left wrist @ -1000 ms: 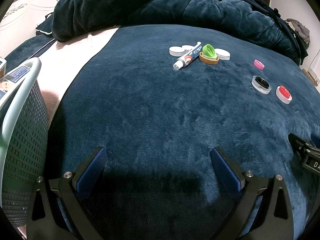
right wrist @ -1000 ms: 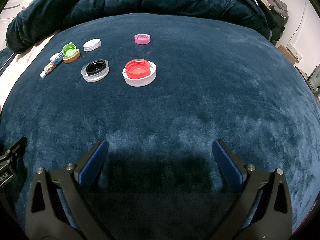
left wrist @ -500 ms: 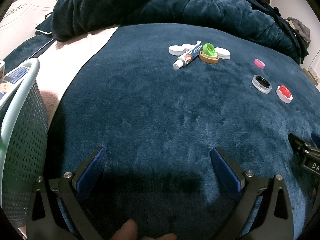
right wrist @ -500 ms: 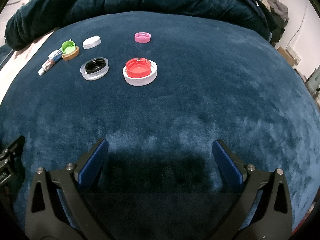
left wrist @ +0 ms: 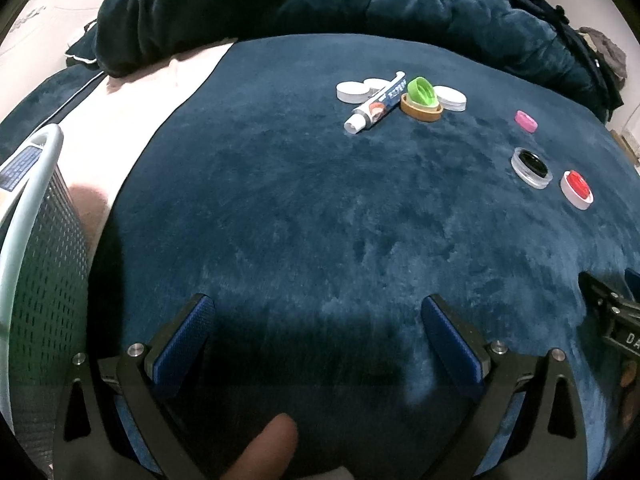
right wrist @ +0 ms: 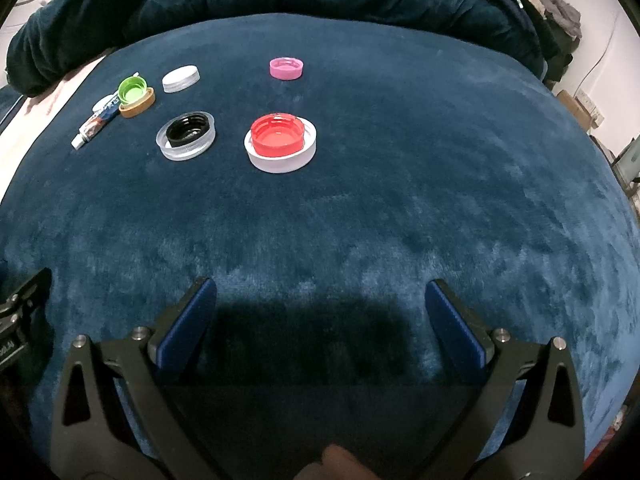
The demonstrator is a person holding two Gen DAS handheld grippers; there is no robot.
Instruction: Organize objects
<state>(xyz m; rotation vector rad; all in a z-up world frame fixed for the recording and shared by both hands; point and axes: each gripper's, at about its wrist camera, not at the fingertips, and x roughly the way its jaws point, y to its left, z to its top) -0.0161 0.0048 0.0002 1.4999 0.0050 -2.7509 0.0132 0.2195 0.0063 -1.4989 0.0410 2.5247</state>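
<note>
Caps [right wrist: 281,142] lie scattered on the bed [right wrist: 360,208], ahead and left of the right hand-held gripper [right wrist: 320,310], which is nearer than the left hand-held gripper [left wrist: 316,330]; both are released, empty.

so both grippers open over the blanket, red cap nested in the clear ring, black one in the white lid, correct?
Swapped. In the right wrist view the red cap sits in the white lid, and the black cap in the clear ring. Left gripper and right gripper are open over the blanket.
</note>
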